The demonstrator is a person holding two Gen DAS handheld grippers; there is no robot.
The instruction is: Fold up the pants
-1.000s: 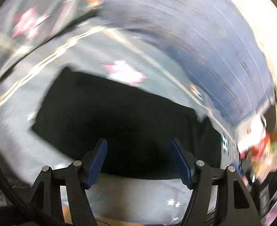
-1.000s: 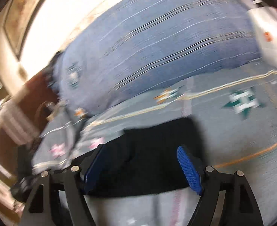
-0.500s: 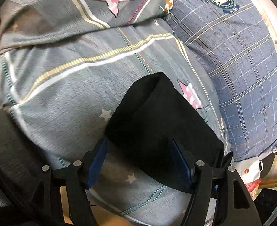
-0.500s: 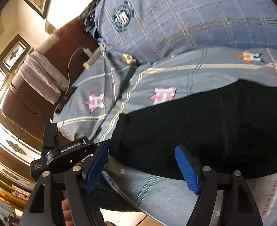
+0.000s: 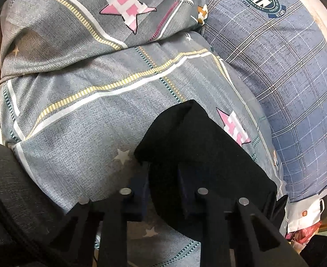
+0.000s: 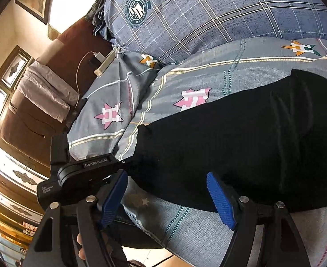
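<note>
The black pants (image 5: pixel 199 146) lie folded on a grey star-patterned bedspread (image 5: pixel 79 111). In the left wrist view my left gripper (image 5: pixel 163 173) is shut on the near corner of the pants, with the cloth bunched between its fingers. In the right wrist view the pants (image 6: pixel 241 138) stretch wide across the bed. My right gripper (image 6: pixel 165 195) is open at the pants' near edge, its blue pads on either side of the hem and holding nothing. The left gripper's body (image 6: pixel 83 173) shows at the pants' left end.
A blue plaid pillow (image 5: pixel 285 66) lies behind the pants, also in the right wrist view (image 6: pixel 207 11). A brown headboard with a charger and cable (image 6: pixel 90 60) and a folded grey towel (image 6: pixel 45 91) sit at the left. The bed edge is close below both grippers.
My left gripper has closed on the corner of the pants; half a second ago its jaws stood open around it. The right gripper has moved slightly closer to the pants and stays open.
</note>
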